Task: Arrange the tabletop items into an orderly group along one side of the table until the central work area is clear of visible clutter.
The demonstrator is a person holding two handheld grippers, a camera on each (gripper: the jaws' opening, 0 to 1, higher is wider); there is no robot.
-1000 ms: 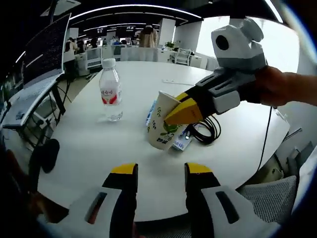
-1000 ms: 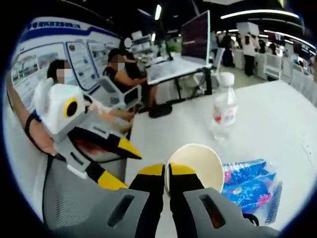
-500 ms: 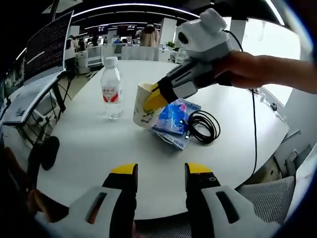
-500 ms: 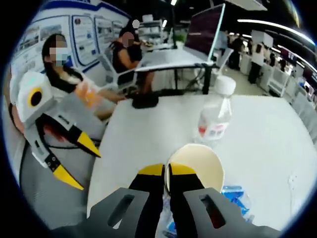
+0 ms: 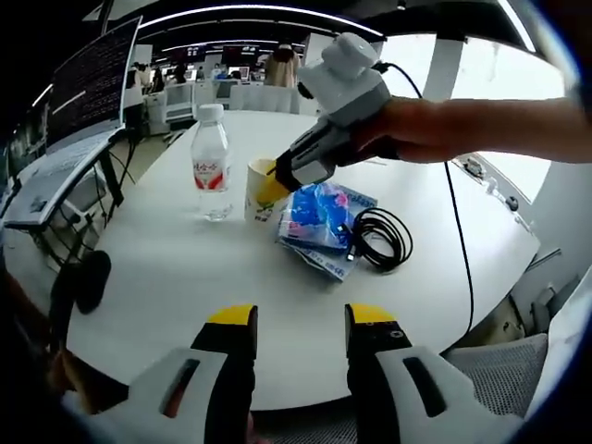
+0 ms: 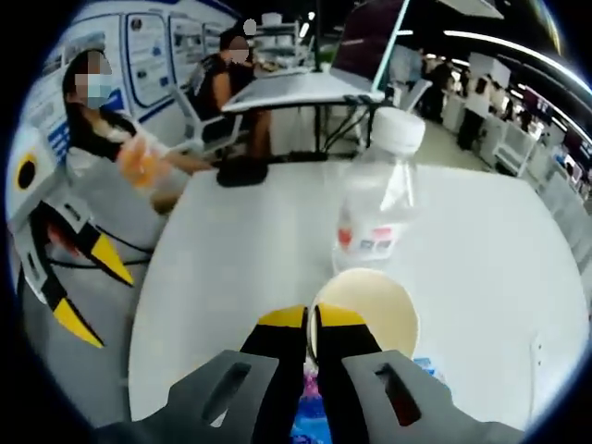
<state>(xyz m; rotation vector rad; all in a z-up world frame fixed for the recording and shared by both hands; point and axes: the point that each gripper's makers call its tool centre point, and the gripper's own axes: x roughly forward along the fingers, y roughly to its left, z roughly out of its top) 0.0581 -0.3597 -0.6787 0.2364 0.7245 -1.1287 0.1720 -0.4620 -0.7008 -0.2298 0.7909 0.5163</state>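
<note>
Left gripper view showed the tidying only partly done: the paper cup [image 5: 260,191] sat just beside the water bottle [image 5: 211,163] toward one side of the round white table [image 5: 166,287], but the blue tissue pack [image 5: 323,224] and the coiled black cable [image 5: 381,238] lay near the middle, close together and not yet lined up with the bottle. By my judgement those two remained to be moved over. The right gripper [image 5: 275,182] was clenched on the cup's rim, one yellow-tipped jaw inside and one outside, the cup looking at or just above the tabletop; whether it rested there I could not tell. Seen along its own jaws, that gripper [image 6: 310,324] pinched the near wall of the cup [image 6: 370,310], with the bottle [image 6: 377,202] directly behind it. The left gripper [image 5: 301,324] hung back over the table's near edge, jaws parted and holding nothing.
</note>
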